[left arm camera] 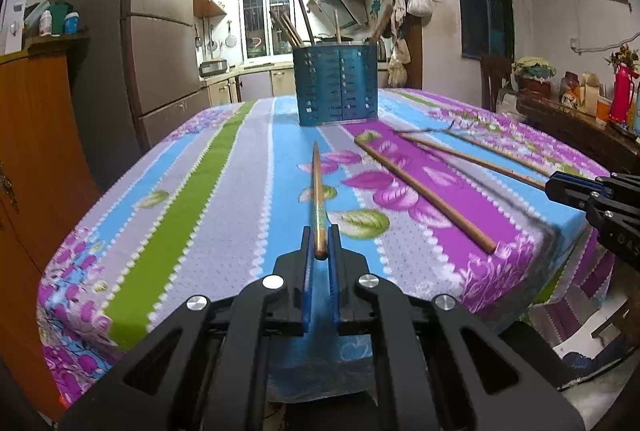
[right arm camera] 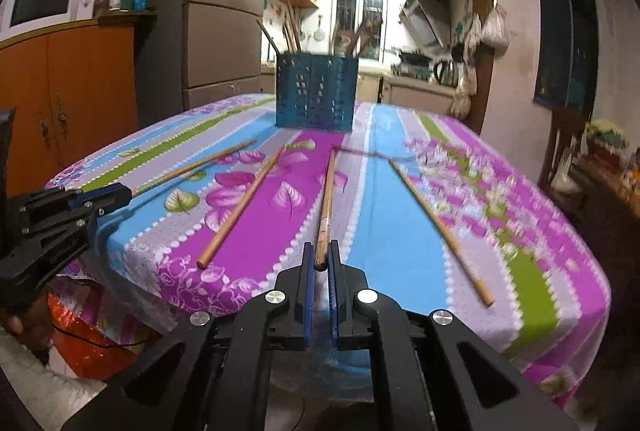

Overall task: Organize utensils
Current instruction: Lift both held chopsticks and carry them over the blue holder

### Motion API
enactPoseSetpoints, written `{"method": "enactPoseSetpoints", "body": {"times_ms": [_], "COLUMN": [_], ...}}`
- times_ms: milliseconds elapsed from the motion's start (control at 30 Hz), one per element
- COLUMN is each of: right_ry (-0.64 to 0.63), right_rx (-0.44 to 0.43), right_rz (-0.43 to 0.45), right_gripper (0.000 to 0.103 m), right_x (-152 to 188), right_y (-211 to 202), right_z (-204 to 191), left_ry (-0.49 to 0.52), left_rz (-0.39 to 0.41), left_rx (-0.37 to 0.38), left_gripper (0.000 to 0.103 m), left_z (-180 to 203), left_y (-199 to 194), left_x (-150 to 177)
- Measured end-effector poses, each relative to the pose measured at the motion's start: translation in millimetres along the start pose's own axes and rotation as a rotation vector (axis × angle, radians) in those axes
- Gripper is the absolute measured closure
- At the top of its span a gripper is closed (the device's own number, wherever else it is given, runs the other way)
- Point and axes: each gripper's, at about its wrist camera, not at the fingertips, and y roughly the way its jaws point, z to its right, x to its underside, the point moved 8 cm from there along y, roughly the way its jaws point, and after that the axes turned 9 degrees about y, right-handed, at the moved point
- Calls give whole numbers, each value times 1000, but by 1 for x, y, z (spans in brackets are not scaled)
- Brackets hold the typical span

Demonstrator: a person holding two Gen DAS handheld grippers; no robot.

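A blue perforated utensil holder (left arm camera: pixel 336 85) stands at the far middle of the table with several chopsticks upright in it; it also shows in the right wrist view (right arm camera: pixel 316 93). My left gripper (left arm camera: pixel 320 253) is shut on the near end of a wooden chopstick (left arm camera: pixel 317 187) that points toward the holder. My right gripper (right arm camera: pixel 320 265) is shut on the near end of another chopstick (right arm camera: pixel 327 191). Two loose chopsticks (right arm camera: pixel 240 201) (right arm camera: pixel 436 223) lie on either side of it on the table. The left gripper (right arm camera: pixel 120 193) with its chopstick shows at the left in the right wrist view.
The table wears a striped floral cloth (left arm camera: pixel 224 167) in blue, purple and green. Its near edge drops off just under both grippers. An orange cabinet (left arm camera: pixel 36 159) stands at the left, a fridge (left arm camera: pixel 160 31) behind it, and a side table with a red flask (left arm camera: pixel 622 91) at the right.
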Motion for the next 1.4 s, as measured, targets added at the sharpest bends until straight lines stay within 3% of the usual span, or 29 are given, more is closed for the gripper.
{"method": "enactPoseSetpoints", "body": {"times_ms": [267,633,967,1267,1400], "right_ry": [-43,-66,-45,-43,-43], "right_rx": [-40,-79,-147,-189,-204], "right_rz": [78,159,125,96,88], "right_gripper": [96,96,96,95,96], "right_x": [-43,-116,-170,-194,-200], "right_y": [-29,-51,-44,-34,-32], "right_z": [-2,2,1,-6,-9], "left_ry": [-39,-42,-69,-128,-114], "left_rz": [62,69,21,-24,-33], "left_rx": [-7,1,38,111,105], "left_gripper": [98,98,98,98,98], "left_z": [-21,-37,-54,-69,-68], "left_y": [-24,-40,-41,-37,-34], "left_x": [-37,-96,-144,-173,-177]}}
